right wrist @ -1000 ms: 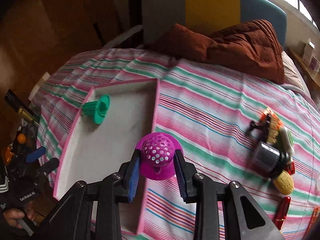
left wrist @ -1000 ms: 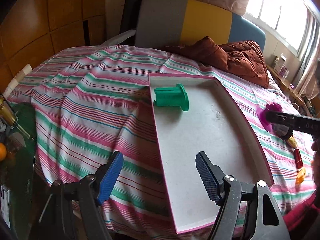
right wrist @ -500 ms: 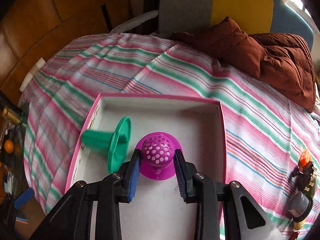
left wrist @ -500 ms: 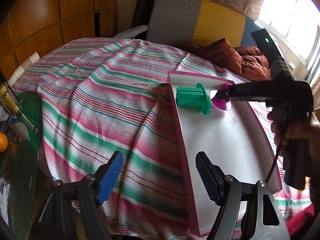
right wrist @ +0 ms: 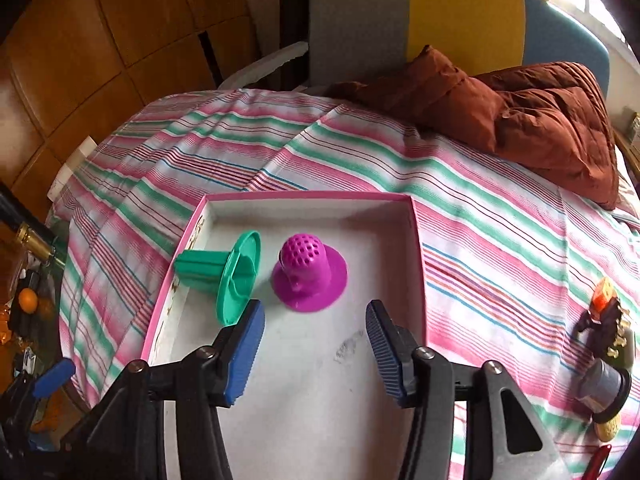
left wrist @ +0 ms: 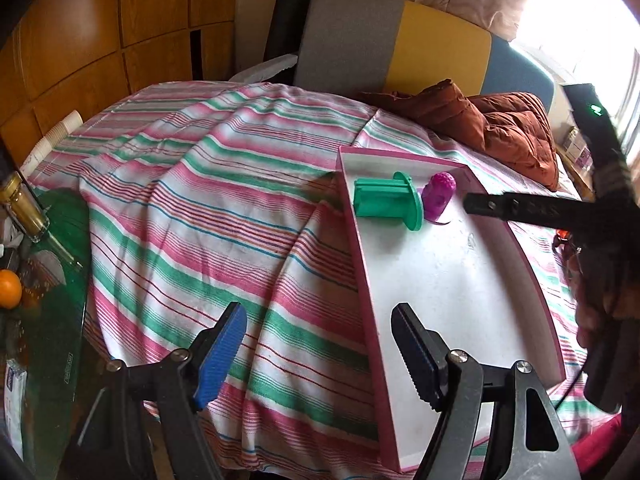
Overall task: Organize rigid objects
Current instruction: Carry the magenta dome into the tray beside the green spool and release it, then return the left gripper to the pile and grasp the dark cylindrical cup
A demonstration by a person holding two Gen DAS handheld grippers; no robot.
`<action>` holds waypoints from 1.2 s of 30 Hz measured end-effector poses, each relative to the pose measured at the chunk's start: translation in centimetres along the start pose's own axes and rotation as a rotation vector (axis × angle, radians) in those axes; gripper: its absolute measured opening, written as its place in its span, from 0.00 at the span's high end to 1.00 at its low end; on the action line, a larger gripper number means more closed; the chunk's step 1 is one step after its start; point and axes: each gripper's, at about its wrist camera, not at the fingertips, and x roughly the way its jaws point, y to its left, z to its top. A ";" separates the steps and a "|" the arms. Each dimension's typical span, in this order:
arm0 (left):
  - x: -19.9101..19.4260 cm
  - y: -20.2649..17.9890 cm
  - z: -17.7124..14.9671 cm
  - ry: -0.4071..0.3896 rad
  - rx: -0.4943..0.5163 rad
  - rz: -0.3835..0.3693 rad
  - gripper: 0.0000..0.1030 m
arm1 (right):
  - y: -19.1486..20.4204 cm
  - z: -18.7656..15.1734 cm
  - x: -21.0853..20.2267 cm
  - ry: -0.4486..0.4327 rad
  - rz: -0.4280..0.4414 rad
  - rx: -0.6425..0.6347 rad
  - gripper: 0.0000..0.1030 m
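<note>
A: Start with what sits closest. How is the right gripper (right wrist: 315, 344)?

B: Its blue ribbed pads (right wrist: 247, 346) are spread wide with nothing between them, over the bare white floor of the shallow pink-rimmed white cardboard tray (right wrist: 416, 264). The floor under and around the pads is bare, with only a faint smudge near the right-hand pad.

A: And just beyond the pads?

B: The magenta perforated dome-shaped strainer with a flat brim (right wrist: 309, 274) stands upright on the tray floor, apart from both pads. Just beside it on its left lies the green plastic spool with a round flange (right wrist: 224, 274), on its side, its stem end close to the tray's left wall; I cannot tell whether it touches.

A: The far edge?

B: Behind both pieces there is a strip of bare floor before the tray's back wall. Beyond that, the pink, green and white striped cloth (right wrist: 360, 160), then a rust-brown padded jacket (right wrist: 520, 120) heaped at the back.

A: The left gripper (left wrist: 318, 356)?

B: Open wide as well, holding nothing. It straddles the tray's near left rim (left wrist: 362, 280): one pad over the cloth (left wrist: 200, 220), one over the tray floor.

A: To the right of the tray?

B: A cluster of small mixed toys and a grey reel (right wrist: 604, 364) lies on the cloth, well apart from the tray.
</note>
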 end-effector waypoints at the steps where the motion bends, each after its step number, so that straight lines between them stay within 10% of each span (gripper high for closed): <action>1: -0.1 -0.1 0.1 -0.003 0.004 -0.001 0.27 | -0.2 -0.4 -0.6 -0.010 -0.002 -0.001 0.47; 24: -1.9 -7.1 0.0 -0.025 0.186 -0.059 0.23 | -15.5 -7.5 -12.6 -0.161 -0.242 0.200 0.39; 36: -1.4 -13.6 1.3 0.007 0.285 -0.162 0.23 | -30.3 -13.6 -16.2 -0.255 -0.367 0.704 0.33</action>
